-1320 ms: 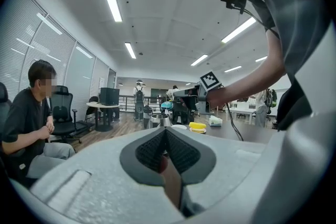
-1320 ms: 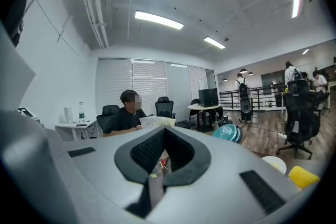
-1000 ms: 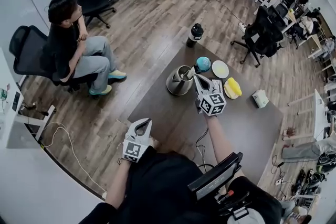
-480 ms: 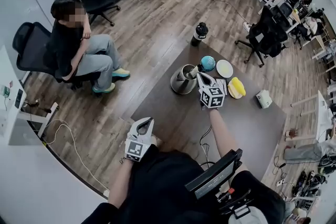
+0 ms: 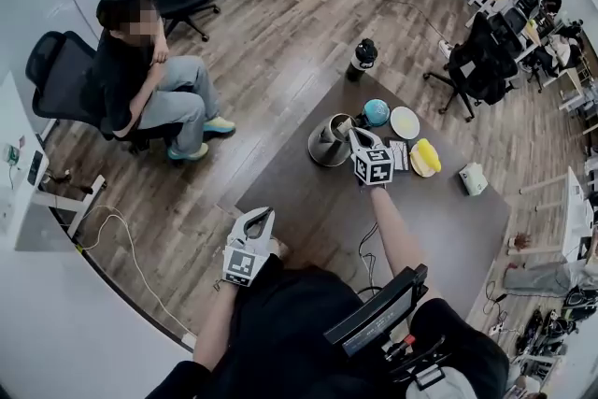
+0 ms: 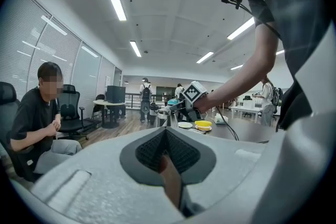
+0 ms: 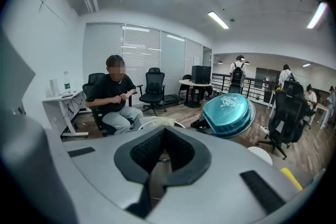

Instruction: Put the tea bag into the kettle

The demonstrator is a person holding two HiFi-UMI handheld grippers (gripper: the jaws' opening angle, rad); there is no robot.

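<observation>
A steel kettle (image 5: 327,143) stands on the dark table (image 5: 439,229). Its teal lid (image 5: 377,112) is swung open to the right, large in the right gripper view (image 7: 227,114). My right gripper (image 5: 354,135) is shut, its tips at the kettle's right side, and the pale kettle rim (image 7: 157,122) shows just beyond its jaws (image 7: 164,131). I cannot make out a tea bag between the pads. My left gripper (image 5: 261,215) is shut, held off the table's near-left edge by my body. It points toward the table (image 6: 166,131).
Right of the kettle are a white plate (image 5: 405,121), a yellow object (image 5: 420,157) and a small white box (image 5: 472,178). A black bottle (image 5: 362,59) stands on the floor beyond the table. A person (image 5: 140,75) sits on an office chair at far left.
The right gripper has stayed at the kettle's right side and drawn up slightly. The left gripper has not moved. The head view has shifted a little.
</observation>
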